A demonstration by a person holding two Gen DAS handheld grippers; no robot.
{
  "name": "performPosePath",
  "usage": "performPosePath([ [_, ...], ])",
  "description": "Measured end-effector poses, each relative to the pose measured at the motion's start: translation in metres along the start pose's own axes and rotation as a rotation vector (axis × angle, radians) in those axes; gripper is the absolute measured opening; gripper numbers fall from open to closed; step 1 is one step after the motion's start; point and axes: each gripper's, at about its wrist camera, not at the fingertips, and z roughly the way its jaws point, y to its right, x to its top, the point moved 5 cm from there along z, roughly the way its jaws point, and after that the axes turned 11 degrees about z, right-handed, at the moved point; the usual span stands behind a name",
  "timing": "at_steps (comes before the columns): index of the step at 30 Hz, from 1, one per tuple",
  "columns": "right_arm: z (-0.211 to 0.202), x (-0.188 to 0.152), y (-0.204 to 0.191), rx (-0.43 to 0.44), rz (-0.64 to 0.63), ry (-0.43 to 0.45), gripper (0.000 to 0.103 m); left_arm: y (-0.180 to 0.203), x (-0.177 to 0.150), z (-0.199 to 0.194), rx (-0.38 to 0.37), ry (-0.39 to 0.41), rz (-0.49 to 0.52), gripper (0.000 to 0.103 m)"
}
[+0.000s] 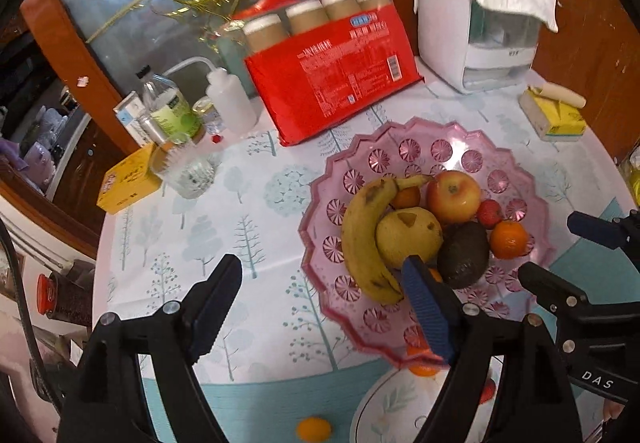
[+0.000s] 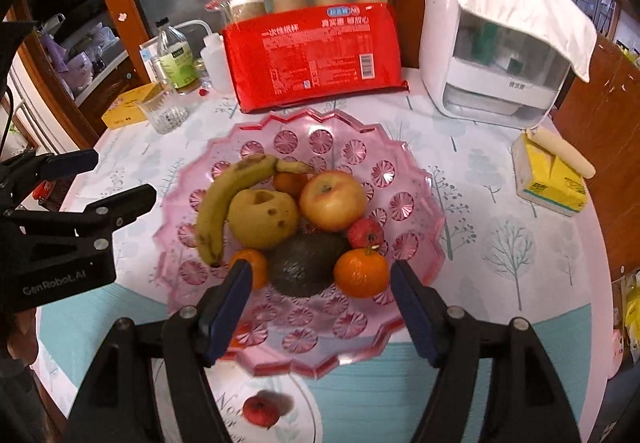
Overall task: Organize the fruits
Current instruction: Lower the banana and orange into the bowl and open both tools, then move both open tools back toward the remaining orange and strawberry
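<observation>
A pink scalloped fruit tray [image 1: 424,147] [image 2: 340,131] holds a banana [image 1: 360,235] [image 2: 224,195], a yellow pear [image 1: 408,231] [image 2: 262,217], an apple [image 1: 454,195] [image 2: 332,199], an avocado [image 1: 462,255] [image 2: 306,263], a strawberry [image 1: 490,212] [image 2: 365,233] and several oranges [image 1: 509,239] [image 2: 361,272]. My left gripper [image 1: 320,303] is open and empty at the tray's left front. My right gripper [image 2: 320,307] is open and empty over the tray's front rim. A white plate [image 1: 380,407] [image 2: 304,411] in front holds an orange [image 1: 424,368] and a strawberry [image 2: 262,409]. A loose orange [image 1: 314,428] lies on the tablecloth.
Behind the tray stand a red pack of paper cups [image 1: 332,75] [image 2: 316,59], a white appliance [image 1: 480,19] [image 2: 496,39], bottles [image 1: 172,107] [image 2: 176,55], a glass [image 1: 188,171] [image 2: 162,115] and a yellow box [image 1: 128,179]. A tissue pack [image 1: 554,115] [image 2: 550,175] lies right.
</observation>
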Motion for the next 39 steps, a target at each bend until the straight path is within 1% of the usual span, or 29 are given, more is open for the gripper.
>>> performPosePath([
  [6, -0.044, -0.014, -0.010, -0.006, -0.032, 0.054, 0.072, -0.010, -0.017, -0.040, 0.001, 0.037, -0.051, 0.081],
  [10, -0.072, -0.027, -0.017, -0.005, -0.048, 0.095, 0.072, -0.015, -0.034, -0.066, 0.010, 0.062, -0.080, 0.082],
  [13, -0.090, -0.038, -0.020, 0.001, -0.052, 0.107, 0.072, -0.019, -0.050, -0.083, 0.008, 0.071, -0.099, 0.082],
  [18, -0.110, -0.057, -0.027, 0.009, -0.071, 0.141, 0.072, -0.023, -0.078, -0.108, 0.021, 0.093, -0.114, 0.083],
  [21, -0.115, -0.070, -0.029, 0.012, -0.082, 0.142, 0.072, -0.026, -0.095, -0.116, 0.018, 0.098, -0.122, 0.084],
  [24, -0.118, -0.082, -0.030, 0.041, -0.104, 0.147, 0.072, -0.031, -0.111, -0.117, 0.007, 0.093, -0.143, 0.085],
  [27, -0.117, -0.097, -0.031, 0.031, -0.127, 0.151, 0.072, -0.035, -0.128, -0.113, -0.001, 0.084, -0.165, 0.085],
  [29, -0.111, -0.107, -0.030, 0.025, -0.132, 0.134, 0.072, -0.037, -0.139, -0.107, 0.001, 0.071, -0.174, 0.085],
  [32, -0.103, -0.118, -0.026, 0.028, -0.132, 0.114, 0.072, -0.037, -0.156, -0.095, -0.015, 0.055, -0.193, 0.085],
  [35, -0.090, -0.128, -0.022, 0.029, -0.124, 0.094, 0.072, -0.033, -0.171, -0.076, -0.046, 0.024, -0.212, 0.085],
  [39, -0.068, -0.141, -0.015, 0.025, -0.104, 0.062, 0.072, -0.023, -0.187, -0.050, -0.067, -0.008, -0.209, 0.085],
])
